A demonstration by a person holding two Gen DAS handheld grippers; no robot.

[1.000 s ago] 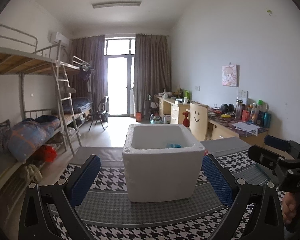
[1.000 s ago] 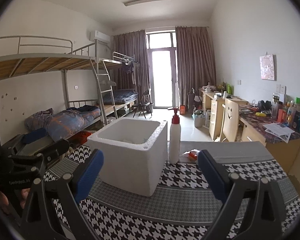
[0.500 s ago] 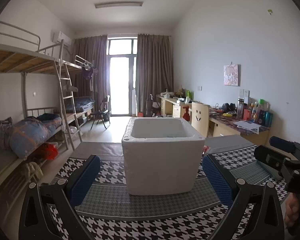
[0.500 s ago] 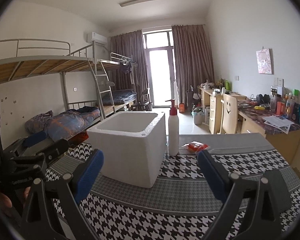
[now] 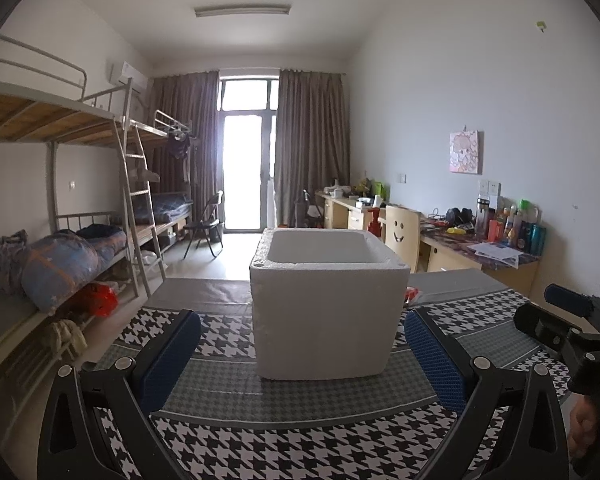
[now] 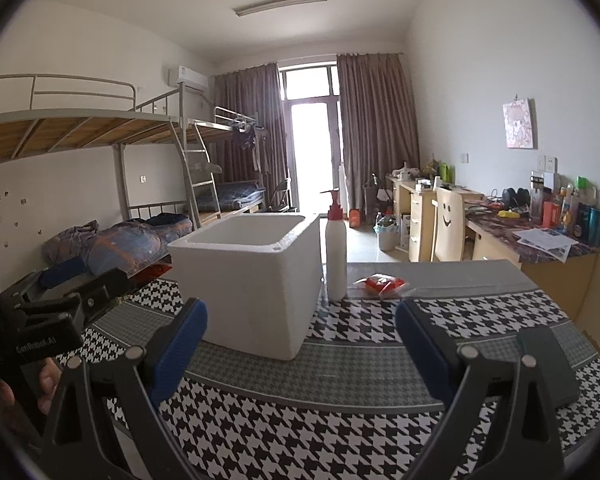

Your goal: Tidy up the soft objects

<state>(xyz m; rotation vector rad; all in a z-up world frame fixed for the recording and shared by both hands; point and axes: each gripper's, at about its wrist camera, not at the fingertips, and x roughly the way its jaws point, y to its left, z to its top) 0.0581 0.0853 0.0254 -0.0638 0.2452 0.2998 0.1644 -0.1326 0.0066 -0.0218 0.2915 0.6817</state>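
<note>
A white foam box (image 5: 326, 304) (image 6: 248, 280) stands open-topped on the houndstooth tablecloth (image 5: 300, 444) (image 6: 340, 436); its inside is hidden from this low angle. A red soft packet (image 6: 382, 283) lies on the cloth behind and right of the box, only its edge (image 5: 411, 293) showing in the left wrist view. My left gripper (image 5: 302, 354) is open, empty, a short way in front of the box. My right gripper (image 6: 302, 346) is open and empty, in front of the box's right corner. Each gripper appears at the edge of the other's view.
A white pump bottle with a red top (image 6: 335, 252) stands just right of the box. A dark flat object (image 6: 548, 364) lies on the cloth at the right. Bunk beds (image 5: 60, 240) line the left wall, and desks (image 6: 532, 248) and a chair (image 5: 402, 230) the right.
Both cameras have sunk lower toward the table, so the box's inside and the blue object in it have dropped out of sight. Both grippers stay open.
</note>
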